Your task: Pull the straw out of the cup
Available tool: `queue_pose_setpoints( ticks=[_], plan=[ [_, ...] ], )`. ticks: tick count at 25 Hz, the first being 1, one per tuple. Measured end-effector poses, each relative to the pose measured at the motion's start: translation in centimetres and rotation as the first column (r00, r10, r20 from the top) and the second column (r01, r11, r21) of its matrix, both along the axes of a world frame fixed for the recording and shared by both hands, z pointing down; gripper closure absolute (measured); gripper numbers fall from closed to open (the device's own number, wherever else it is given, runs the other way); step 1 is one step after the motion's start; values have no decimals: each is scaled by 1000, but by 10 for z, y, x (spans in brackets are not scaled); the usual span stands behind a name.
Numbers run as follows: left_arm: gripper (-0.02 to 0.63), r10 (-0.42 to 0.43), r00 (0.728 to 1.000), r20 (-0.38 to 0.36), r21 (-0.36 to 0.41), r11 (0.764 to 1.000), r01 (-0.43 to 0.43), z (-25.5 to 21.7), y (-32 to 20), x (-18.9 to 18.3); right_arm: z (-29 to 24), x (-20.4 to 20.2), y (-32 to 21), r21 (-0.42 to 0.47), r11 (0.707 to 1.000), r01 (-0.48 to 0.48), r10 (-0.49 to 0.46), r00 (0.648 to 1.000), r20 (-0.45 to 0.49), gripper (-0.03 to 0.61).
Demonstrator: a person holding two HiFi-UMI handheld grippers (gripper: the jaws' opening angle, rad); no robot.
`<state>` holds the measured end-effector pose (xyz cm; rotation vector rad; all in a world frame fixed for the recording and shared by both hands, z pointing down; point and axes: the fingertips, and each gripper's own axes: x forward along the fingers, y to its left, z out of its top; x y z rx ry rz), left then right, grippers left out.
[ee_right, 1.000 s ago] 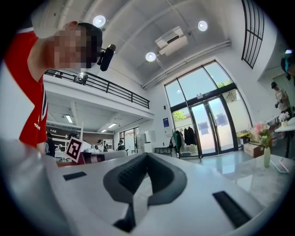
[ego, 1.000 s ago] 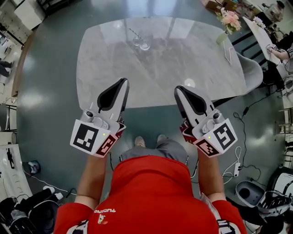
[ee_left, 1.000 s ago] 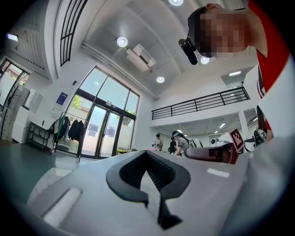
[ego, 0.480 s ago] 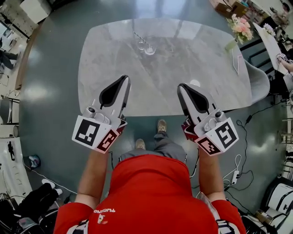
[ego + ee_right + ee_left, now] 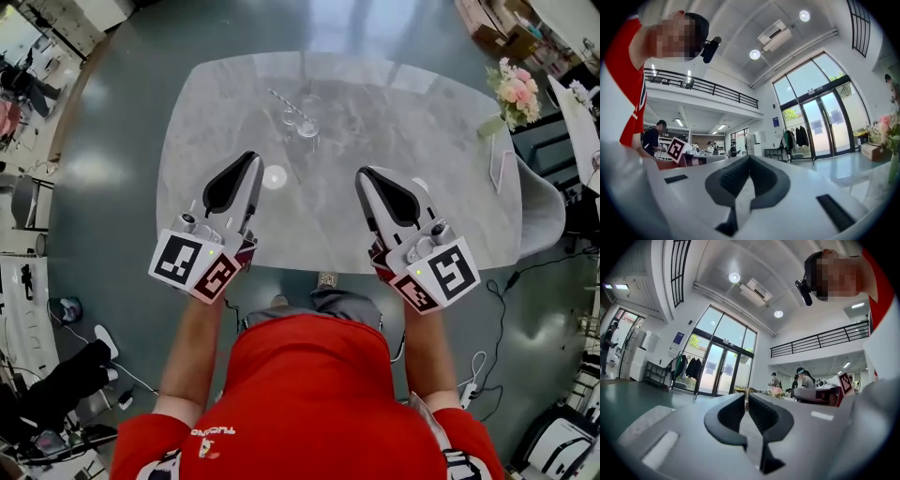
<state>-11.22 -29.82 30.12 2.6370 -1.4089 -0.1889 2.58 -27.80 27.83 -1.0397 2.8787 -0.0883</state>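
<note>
Head view: left gripper [image 5: 249, 161] and right gripper [image 5: 367, 176] closed, short of cup [image 5: 307, 128].

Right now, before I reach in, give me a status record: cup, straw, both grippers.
cup: clear glass, on the far part of the table
straw: striped, in the cup, leaning far-left
left gripper: shut, empty, short of the cup
right gripper: shut, empty, short of the cup
step: straw not yet pulled
</note>
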Motion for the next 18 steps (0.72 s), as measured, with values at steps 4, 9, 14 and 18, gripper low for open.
queue_pose_setpoints(
  ticks=[4,9,14,18],
  plan=[
    [606,-68,998,-9,-28,997,68,9,-25,10,3,13,-22,-13,998,57,-57,998,9,578],
    [570,-132,991,-34,-74,989,130,26,-53,12,2,25,-40,-33,993,113,-112,993,40,578],
    [498,-150,986,-70,-146,980,138,52,-83,7,4,29,-55,-48,994,101,-99,994,40,577],
    [449,-159,980,-120,-228,965,129,79,-111,1,5,29,-63,-56,996,71,-68,997,42,578]
  ],
)
